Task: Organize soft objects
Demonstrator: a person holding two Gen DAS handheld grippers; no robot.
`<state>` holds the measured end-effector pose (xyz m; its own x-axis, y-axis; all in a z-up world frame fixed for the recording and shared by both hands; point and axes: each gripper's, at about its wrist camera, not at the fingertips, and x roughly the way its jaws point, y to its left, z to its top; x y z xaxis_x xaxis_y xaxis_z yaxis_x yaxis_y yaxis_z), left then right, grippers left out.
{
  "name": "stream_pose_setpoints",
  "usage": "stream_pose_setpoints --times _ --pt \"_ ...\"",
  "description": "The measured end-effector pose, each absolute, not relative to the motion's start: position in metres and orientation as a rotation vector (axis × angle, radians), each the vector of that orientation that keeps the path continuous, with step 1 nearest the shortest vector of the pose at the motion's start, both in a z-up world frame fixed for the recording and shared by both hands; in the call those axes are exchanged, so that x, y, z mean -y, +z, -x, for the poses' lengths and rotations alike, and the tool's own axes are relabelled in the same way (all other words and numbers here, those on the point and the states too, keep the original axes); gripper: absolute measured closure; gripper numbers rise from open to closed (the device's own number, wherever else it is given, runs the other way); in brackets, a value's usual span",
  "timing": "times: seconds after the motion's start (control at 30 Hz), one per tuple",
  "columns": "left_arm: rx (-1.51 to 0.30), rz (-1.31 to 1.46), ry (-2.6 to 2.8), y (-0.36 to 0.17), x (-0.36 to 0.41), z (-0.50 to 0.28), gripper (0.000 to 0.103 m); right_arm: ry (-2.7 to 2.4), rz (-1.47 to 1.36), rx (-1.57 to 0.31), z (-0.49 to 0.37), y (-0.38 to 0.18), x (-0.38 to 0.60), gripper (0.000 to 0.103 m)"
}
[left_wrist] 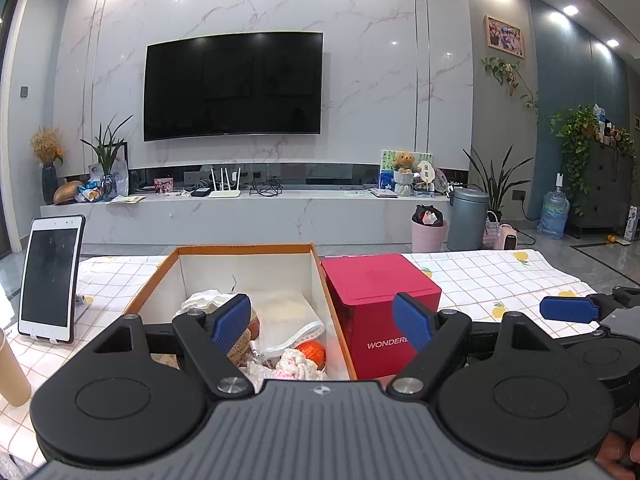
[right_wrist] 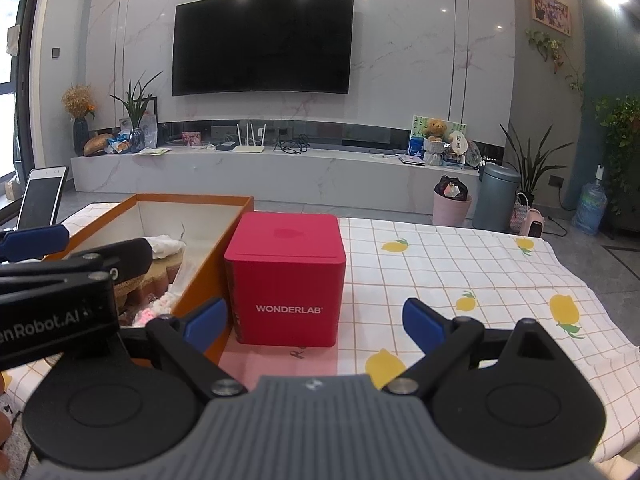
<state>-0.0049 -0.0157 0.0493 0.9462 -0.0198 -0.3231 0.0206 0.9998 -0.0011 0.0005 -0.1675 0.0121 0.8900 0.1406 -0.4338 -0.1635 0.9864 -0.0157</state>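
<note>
An orange-rimmed cardboard box [left_wrist: 244, 249] [right_wrist: 192, 200] stands on the table, holding soft items: white cloth [left_wrist: 204, 300], an orange knitted ball [left_wrist: 310, 351], a pink-white knitted piece [left_wrist: 296, 366] and a brown woven thing [left_wrist: 242, 346]. My left gripper [left_wrist: 324, 324] is open above the box's near right corner, nothing between its fingers. My right gripper [right_wrist: 314, 322] is open too, low in front of the red WONDERLAB box [right_wrist: 286, 276] [left_wrist: 380, 304], empty. The left gripper's arm [right_wrist: 60, 292] crosses the right wrist view's left side.
A tablet [left_wrist: 52, 276] leans on a stand at the left. A beige cup [left_wrist: 12, 372] sits near the left edge. The lemon-print checked tablecloth [right_wrist: 460, 280] stretches to the right. Beyond the table are a TV wall, a low console, bins and plants.
</note>
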Motion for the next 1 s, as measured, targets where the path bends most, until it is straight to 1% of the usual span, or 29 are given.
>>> stream_pose_setpoints --times 1.0 --pt "-0.351 -0.004 -0.019 0.0469 0.0141 0.0020 0.008 0.150 0.065 -0.463 -0.0026 0.0105 0.1668 0.010"
